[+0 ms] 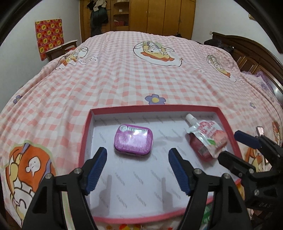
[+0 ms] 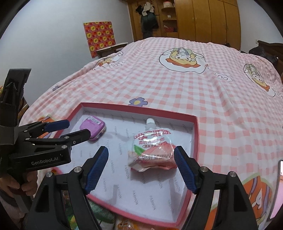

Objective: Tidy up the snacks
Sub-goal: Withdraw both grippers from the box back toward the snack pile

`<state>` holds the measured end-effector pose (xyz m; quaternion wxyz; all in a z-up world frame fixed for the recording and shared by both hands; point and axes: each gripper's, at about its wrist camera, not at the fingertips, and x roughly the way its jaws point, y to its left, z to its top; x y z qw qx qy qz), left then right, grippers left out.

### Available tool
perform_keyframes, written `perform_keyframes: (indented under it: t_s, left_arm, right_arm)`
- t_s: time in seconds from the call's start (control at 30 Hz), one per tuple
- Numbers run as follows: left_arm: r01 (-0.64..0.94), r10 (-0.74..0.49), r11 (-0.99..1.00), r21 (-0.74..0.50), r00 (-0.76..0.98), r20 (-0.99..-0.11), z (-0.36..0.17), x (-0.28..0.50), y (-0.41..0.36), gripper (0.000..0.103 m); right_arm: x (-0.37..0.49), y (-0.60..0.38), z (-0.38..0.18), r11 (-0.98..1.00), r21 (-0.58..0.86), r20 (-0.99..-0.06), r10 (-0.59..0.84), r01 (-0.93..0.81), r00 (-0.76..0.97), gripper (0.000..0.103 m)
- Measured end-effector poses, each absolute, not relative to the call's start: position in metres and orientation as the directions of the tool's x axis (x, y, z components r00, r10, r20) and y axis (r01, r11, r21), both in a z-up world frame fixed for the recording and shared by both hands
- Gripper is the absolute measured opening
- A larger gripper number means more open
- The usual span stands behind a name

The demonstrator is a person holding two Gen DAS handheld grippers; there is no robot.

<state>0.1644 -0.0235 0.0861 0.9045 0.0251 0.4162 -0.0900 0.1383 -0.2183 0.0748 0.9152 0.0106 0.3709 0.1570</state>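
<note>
**Snack tray on bed: two items inside, both grippers spread and empty**

Nearest, below the tray's front rim, bright snack wrappers [image 2: 123, 223] lie on the bedding, only partly in view.

The left gripper [image 1: 137, 170] hangs over the front of the pink-rimmed tray [image 1: 84, 134], jaws wide apart, holding nothing. The right gripper [image 2: 141, 169] is likewise spread, its blue pads either side of the near end of the jelly pouch [image 2: 153, 150]; whether they touch it cannot be told.

Contents of the tray, which has a white printed lining:
- A purple tin [image 1: 133, 140], flat, toward the left of the middle, just ahead of the left gripper's tips.
- The jelly pouch [image 1: 207, 139], pink and white, lying flat at the right side with its white spout pointing to the far wall.
The two are well apart.

The tray rests on a pink checked bedspread [image 1: 123, 77] with cartoon bear prints. Beyond stand a wooden wardrobe [image 1: 159, 16] and a red-and-yellow patterned sheet [image 1: 49, 38] on the wall.

The right wrist view alone shows the hand [image 2: 16, 184] holding the left gripper's handle; there the left gripper's nearer finger covers part of the tin. The left wrist view alone shows the dark headboard [image 1: 247, 51].
</note>
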Motion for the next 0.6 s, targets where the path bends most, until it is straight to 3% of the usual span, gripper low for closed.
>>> perform_keyframes:
  t_s: [0.6]
  left_arm:
    - [0.197, -0.172, 0.979, -0.054, 0.656, -0.735, 0.104, 0.110, -0.015, 0.076]
  right_arm:
    - [0.089, -0.207, 0.083, 0.943, 0.146, -0.668, 0.317, -0.299, 0.673, 0.078]
